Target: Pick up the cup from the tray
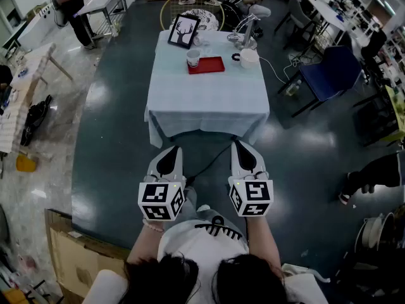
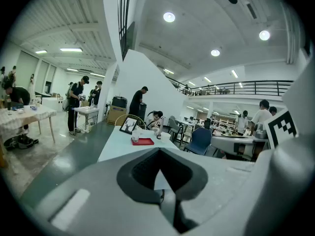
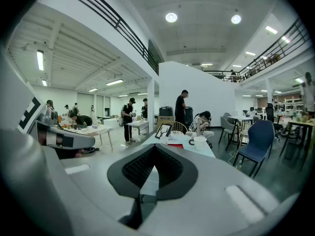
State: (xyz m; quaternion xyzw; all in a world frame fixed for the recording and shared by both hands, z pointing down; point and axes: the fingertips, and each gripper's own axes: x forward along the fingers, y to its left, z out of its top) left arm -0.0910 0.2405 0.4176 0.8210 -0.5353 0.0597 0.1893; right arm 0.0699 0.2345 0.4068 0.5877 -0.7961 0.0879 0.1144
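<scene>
A white cup (image 1: 193,57) stands at the left end of a red tray (image 1: 212,65) on the far half of a table with a pale cloth (image 1: 209,100). I stand well short of the table. My left gripper (image 1: 172,149) and right gripper (image 1: 239,144) are held side by side before me, jaws together, nothing in them, pointing toward the table's near edge. In the left gripper view the cup (image 2: 135,136) and tray (image 2: 146,142) look small and distant beyond the left gripper (image 2: 158,151). In the right gripper view the right gripper (image 3: 155,147) hides part of the tray (image 3: 176,145).
A framed deer picture (image 1: 183,30), a white jug (image 1: 249,57) and a desk lamp (image 1: 248,21) stand on the table's far side. A blue chair (image 1: 332,71) is to its right. A cardboard box (image 1: 76,258) lies at my left. People work at other tables.
</scene>
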